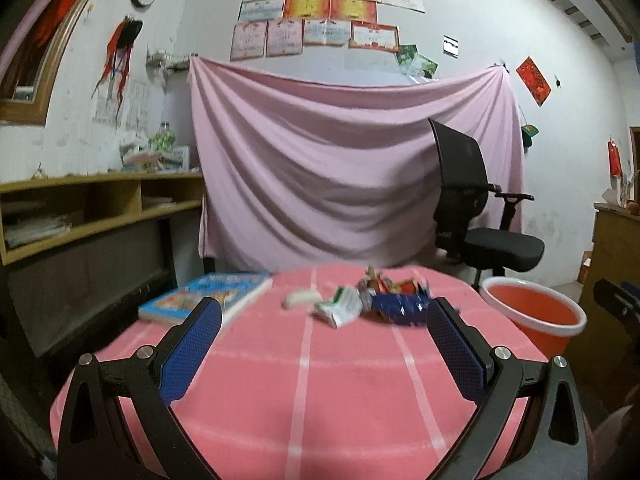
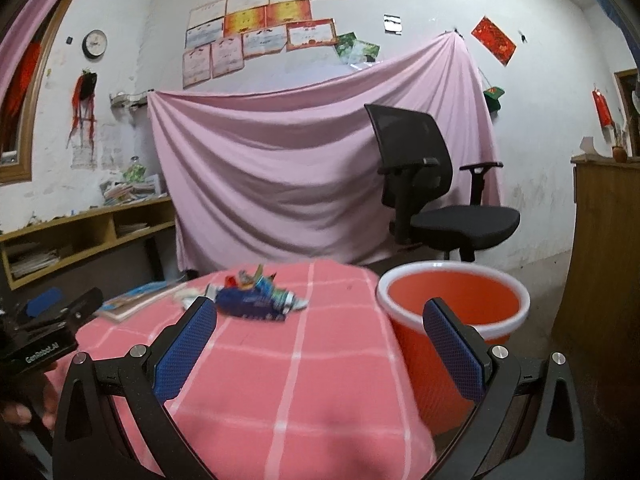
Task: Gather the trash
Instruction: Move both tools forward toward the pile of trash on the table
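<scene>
In the left wrist view, the left gripper is spread wide and empty above the pink checked tablecloth; crumpled wrappers lie beyond it, left of the orange plastic bucket. In the right wrist view, the right gripper, likewise released, frames that bucket, whose visible interior looks bare, wrappers to its left.

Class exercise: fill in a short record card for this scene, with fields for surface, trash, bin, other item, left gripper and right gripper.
surface: table with pink checked cloth
trash: pile of wrappers at the table's far side, blurred
bin: orange bucket beside the table, looks empty
other item: book lying flat, left of the pile
left gripper: open, holding nothing, short of the pile
right gripper: open, holding nothing
</scene>
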`<state>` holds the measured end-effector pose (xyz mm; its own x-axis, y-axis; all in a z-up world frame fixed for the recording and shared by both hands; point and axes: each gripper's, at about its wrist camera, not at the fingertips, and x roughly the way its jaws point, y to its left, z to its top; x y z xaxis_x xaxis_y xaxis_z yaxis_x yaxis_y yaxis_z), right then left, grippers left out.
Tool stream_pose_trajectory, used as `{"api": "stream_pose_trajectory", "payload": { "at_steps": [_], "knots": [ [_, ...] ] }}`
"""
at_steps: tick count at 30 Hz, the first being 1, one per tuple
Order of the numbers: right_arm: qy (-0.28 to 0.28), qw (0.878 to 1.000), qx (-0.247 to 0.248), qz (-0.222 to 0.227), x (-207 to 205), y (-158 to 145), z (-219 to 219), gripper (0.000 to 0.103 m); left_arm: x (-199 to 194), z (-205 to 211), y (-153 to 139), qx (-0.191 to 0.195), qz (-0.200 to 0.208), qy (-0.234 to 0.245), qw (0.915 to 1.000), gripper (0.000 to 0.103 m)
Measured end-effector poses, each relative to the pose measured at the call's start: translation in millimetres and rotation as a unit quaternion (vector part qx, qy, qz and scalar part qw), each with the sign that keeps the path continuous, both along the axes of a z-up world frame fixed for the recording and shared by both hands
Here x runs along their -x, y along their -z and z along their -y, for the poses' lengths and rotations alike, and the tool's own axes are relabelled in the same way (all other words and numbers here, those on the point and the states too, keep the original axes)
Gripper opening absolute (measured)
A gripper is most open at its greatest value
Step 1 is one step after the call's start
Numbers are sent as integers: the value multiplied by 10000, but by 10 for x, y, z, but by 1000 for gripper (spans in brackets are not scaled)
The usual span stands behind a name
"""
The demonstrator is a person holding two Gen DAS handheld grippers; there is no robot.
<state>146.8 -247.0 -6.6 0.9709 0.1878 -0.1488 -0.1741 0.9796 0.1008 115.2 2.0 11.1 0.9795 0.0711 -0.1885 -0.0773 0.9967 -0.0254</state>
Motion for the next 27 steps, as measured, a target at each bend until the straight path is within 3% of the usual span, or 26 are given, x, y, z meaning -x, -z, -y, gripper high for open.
{"api": "stream_pose_trajectory", "payload": {
  "at_steps": [8, 16, 23, 27],
  "knots": [
    [-288, 9989, 154, 327, -500, -159, -63, 103, -468, -73, -63, -210, 237, -157, 9994, 100],
    [-684, 9955, 612, 251, -1104, -302, -238, 103, -897, -163, -50, -361, 339, -462, 9977, 100],
    [-646, 9958, 641, 114, -1523, -355, -299, 103, -1322, -236, -55, -322, 154, -526, 9980, 100],
    [-617, 9948, 785, -206, -1696, -256, -325, 103, -1486, -229, 13, -346, -210, -506, 9979, 100]
  ]
}}
